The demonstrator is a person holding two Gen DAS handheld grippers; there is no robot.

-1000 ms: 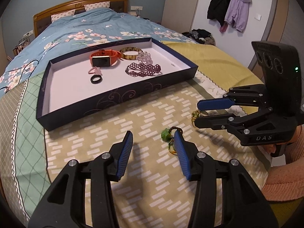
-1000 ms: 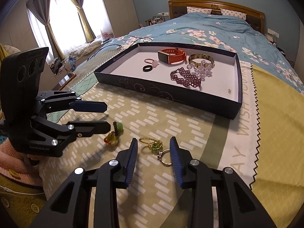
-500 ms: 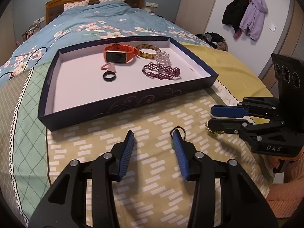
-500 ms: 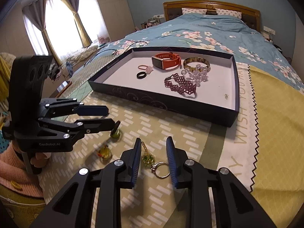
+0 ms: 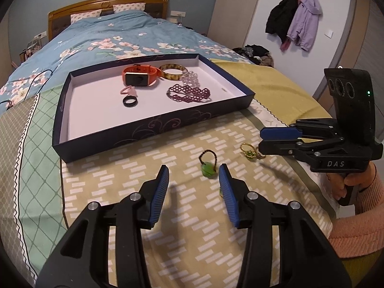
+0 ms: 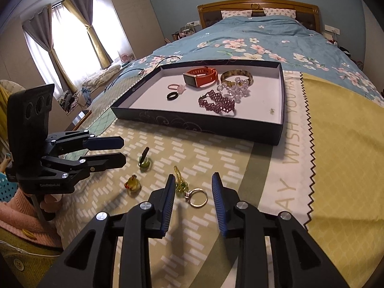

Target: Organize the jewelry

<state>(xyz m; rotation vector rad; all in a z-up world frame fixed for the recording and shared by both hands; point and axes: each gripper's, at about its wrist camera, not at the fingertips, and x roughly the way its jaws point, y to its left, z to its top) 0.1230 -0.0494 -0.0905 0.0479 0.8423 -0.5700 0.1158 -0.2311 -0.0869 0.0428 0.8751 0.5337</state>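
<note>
On the bed, I hold a gripper in each hand over a patterned mat [image 5: 148, 168] where loose jewelry lies in front of a dark box [image 5: 153, 129]. My left gripper [image 5: 194, 180] stands partly open with nothing between its pads; a green charm [image 5: 208, 170] on a dark cord loop lies on the mat just ahead of its tips, nearer the right-hand finger. My right gripper [image 6: 193, 189] is narrower, its jaws having just been opening a little, and they press on nothing: a silver ring [image 6: 198, 197] lies on the mat in the gap between them, and a gold chain [image 6: 180, 182] with green beads lies touching or just beside the left-hand finger. In the right wrist view a yellow charm [image 6: 132, 184] rests on the mat near the left gripper's tips, beside the green one. The box sits well beyond both tools, its white floor already holding an orange watch [image 5: 139, 76], an amber bangle [image 5: 173, 71], a clear bead bracelet [image 5: 189, 78], a purple bracelet [image 5: 189, 94], a black ring [image 5: 130, 101] and a pink ring [image 5: 128, 90], all gathered toward the far half. My right hand [image 5: 345, 182], in a pink sleeve, grips its tool's handle at the mat's edge.
</note>
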